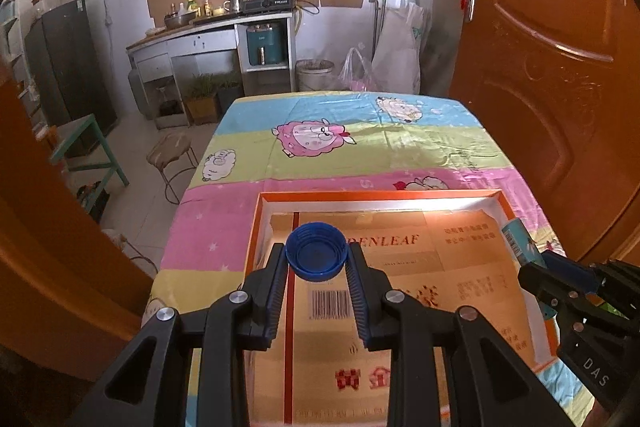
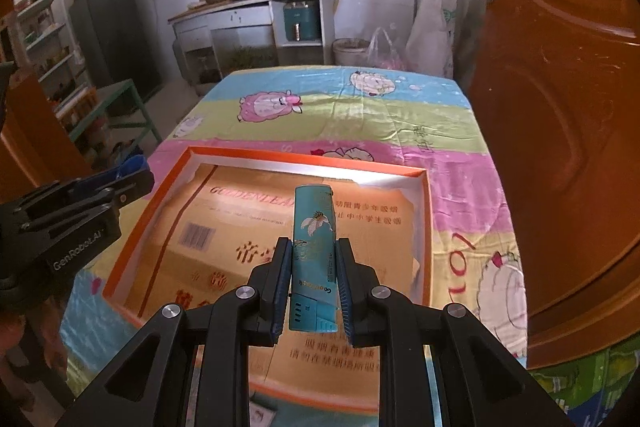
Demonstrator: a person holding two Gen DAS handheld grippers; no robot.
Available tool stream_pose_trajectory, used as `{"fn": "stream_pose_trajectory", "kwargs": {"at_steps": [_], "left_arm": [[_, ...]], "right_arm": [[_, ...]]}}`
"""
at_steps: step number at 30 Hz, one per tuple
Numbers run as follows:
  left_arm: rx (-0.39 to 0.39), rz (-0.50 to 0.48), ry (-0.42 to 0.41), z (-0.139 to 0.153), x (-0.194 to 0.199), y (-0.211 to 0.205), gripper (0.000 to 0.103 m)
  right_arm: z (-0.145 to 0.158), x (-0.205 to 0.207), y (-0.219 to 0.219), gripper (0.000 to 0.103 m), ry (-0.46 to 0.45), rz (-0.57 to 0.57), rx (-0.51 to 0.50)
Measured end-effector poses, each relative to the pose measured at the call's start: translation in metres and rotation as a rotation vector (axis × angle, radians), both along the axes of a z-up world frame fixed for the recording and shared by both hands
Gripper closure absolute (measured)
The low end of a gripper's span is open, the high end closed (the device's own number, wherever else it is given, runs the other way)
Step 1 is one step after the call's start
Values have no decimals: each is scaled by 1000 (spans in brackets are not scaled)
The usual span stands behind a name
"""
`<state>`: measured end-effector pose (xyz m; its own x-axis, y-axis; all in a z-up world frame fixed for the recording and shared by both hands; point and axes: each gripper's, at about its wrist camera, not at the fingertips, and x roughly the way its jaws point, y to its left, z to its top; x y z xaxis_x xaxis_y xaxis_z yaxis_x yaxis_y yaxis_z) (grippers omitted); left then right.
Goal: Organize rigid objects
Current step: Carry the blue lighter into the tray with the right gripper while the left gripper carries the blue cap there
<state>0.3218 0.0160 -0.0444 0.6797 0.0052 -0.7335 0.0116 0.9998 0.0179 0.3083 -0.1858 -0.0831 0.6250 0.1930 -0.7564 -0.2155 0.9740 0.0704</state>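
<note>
I have both pieces in hand and neither is placed yet. My left hand-held gripper (image 1: 316, 259) is clamped on the blue bottle cap (image 1: 316, 251), open side up, above the near left part of the orange-rimmed tray (image 1: 256, 223). My right hand-held gripper (image 2: 310, 259) is closed on the teal lighter (image 2: 314, 251), upright over the tray's middle. The tray, lined with flattened printed cardboard (image 1: 440, 267), sits on the cartoon-sheep cloth (image 1: 360, 139) over the worktop and looks bare of objects. Its near edge is hidden behind the grippers, so something may lie there; releasing both items is what remains
</note>
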Motion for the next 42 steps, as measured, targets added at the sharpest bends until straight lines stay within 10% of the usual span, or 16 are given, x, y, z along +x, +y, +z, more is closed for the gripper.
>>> {"fn": "stream_pose_trajectory", "kwargs": {"at_steps": [36,42], "left_arm": [[-20,-7,209,-88,93,11,73],[-25,-61,216,-89,93,10,45]], "right_arm": [[-81,102,15,80,165,2,-36],[-82,101,17,61,156,1,-54]]}}
